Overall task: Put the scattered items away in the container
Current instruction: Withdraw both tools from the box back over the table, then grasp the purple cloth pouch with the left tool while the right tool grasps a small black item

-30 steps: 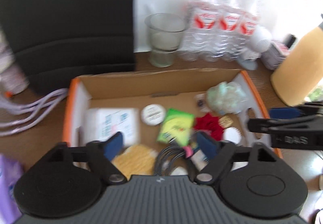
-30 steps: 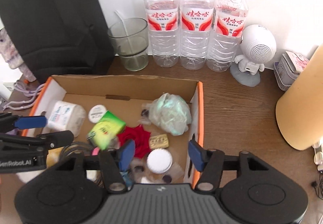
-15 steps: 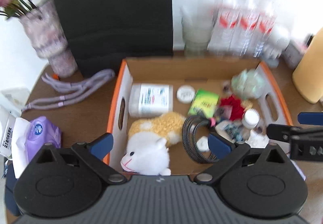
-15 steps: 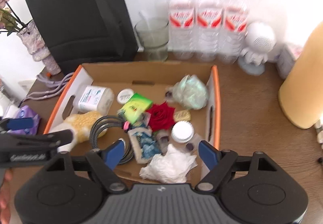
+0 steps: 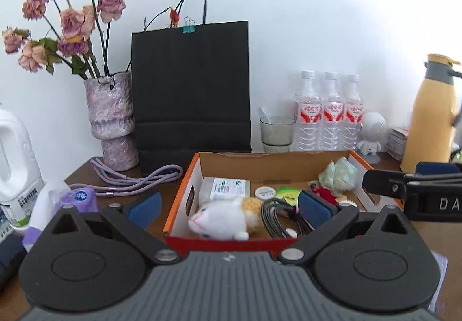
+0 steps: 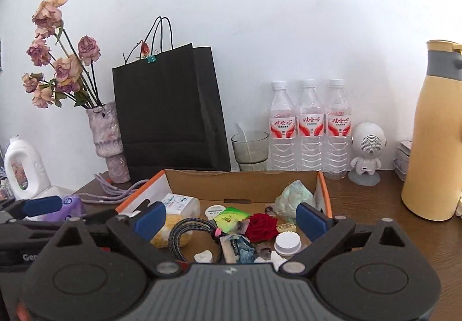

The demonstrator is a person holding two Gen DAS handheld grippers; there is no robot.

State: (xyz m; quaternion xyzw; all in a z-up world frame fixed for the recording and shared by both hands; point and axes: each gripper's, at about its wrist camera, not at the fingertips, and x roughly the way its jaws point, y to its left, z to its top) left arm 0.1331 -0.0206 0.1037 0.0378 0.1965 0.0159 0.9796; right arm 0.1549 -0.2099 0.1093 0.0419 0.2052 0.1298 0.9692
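Both grippers have pulled back from the orange-edged cardboard box point(image 6: 323, 191), now full of odds and ends; left gripper point(image 5: 228, 205) gapes wide and empty, right gripper point(image 6: 231, 218) is opening, nothing between its fingers. Tidying looks nearly finished.

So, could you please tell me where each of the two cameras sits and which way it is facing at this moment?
Left wrist: sits on the left gripper, looking forward and slightly down at the cardboard box; its open, empty jaws show, with the right gripper at the right edge.
Right wrist: sits on the right gripper, facing the same box; its opening, empty jaws show, with the left gripper at the left edge.
Shared: box, black bag, water bottles, vase.
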